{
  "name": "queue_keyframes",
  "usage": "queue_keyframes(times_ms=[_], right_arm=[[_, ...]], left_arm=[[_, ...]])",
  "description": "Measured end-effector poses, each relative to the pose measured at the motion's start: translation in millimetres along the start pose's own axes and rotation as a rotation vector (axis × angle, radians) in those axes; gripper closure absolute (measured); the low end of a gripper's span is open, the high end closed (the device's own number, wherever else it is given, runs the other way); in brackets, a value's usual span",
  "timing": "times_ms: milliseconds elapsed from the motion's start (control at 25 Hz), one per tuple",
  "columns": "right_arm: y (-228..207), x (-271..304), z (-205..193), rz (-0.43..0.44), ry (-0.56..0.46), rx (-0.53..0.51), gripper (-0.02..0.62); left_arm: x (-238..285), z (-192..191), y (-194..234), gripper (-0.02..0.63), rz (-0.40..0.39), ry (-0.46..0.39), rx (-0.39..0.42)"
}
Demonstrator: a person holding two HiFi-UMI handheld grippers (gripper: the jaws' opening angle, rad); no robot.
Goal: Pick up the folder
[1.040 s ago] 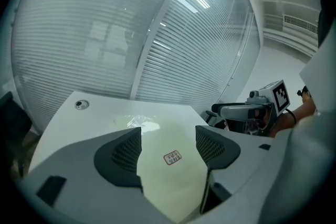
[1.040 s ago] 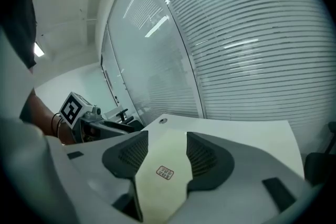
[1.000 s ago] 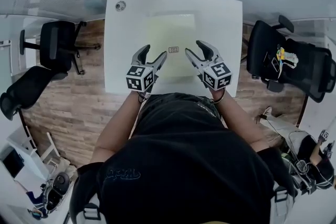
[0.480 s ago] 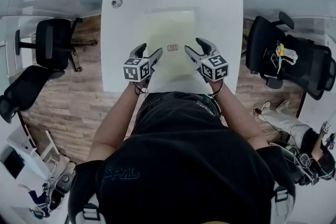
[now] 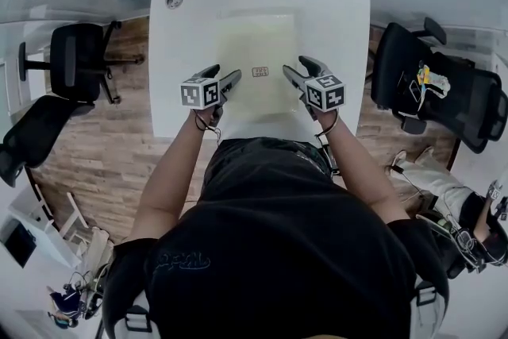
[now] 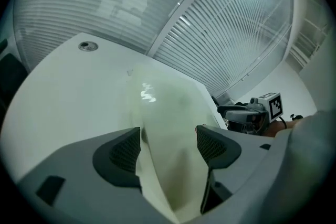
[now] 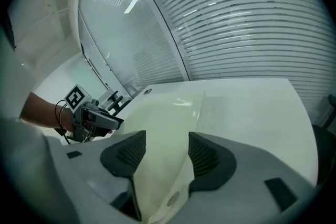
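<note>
A pale yellow translucent folder [image 5: 255, 52] lies flat on the white table [image 5: 182, 36], with a small label [image 5: 260, 72] near its front edge. My left gripper [image 5: 225, 77] hangs low at the folder's front left part, and my right gripper [image 5: 298, 69] at its front right. In the left gripper view the folder [image 6: 168, 107] runs between the open jaws of the left gripper [image 6: 168, 136], and the pads stay clear of it. The right gripper [image 7: 167, 144] has just been opening, with the folder [image 7: 168, 118] between its jaws and the pads apart from it.
A round cable grommet [image 5: 173, 0] sits at the table's far left corner. Black office chairs stand on the left [image 5: 75, 63] and on the right [image 5: 429, 83] of the table. A glass wall with blinds [image 7: 236, 18] rises behind it.
Both grippers have sunk toward the table and moved a little forward. They now sit low at the folder's front corners.
</note>
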State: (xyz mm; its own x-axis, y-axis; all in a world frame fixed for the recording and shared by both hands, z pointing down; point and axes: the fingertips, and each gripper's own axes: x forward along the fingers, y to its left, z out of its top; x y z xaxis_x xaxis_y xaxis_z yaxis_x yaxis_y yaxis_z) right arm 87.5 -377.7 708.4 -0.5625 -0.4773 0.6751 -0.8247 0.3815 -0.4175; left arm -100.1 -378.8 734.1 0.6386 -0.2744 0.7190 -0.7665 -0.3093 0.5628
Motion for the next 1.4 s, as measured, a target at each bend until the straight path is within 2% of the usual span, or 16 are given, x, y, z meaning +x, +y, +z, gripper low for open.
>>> queue_keyframes(times_ms=[120, 280, 720, 1000, 1400], right_arm=[[-4.0, 5.8, -6.7, 0.015, 0.030, 0.011, 0.333], [-8.2, 11.1, -21.9, 0.051, 0.083, 0.080, 0.319], [-11.8, 31.2, -40.4, 0.100, 0.144, 0.161, 0.279], [-9.8, 38.2, -50.9, 0.221, 0.162, 0.312, 0.256], [-12.3, 40.9, -49.1, 0.233, 0.146, 0.315, 0.247]], left_arm=[[5.2, -0.4, 4.6, 0.270, 0.007, 0.007, -0.011], [8.5, -3.8, 5.6, 0.270, 0.022, 0.020, -0.017], [20.6, -7.7, 13.6, 0.265, -0.008, 0.044, -0.034], [21.9, -11.7, 16.4, 0.253, -0.050, 0.028, -0.085], [29.6, -13.6, 19.9, 0.236, -0.098, 0.032, -0.127]])
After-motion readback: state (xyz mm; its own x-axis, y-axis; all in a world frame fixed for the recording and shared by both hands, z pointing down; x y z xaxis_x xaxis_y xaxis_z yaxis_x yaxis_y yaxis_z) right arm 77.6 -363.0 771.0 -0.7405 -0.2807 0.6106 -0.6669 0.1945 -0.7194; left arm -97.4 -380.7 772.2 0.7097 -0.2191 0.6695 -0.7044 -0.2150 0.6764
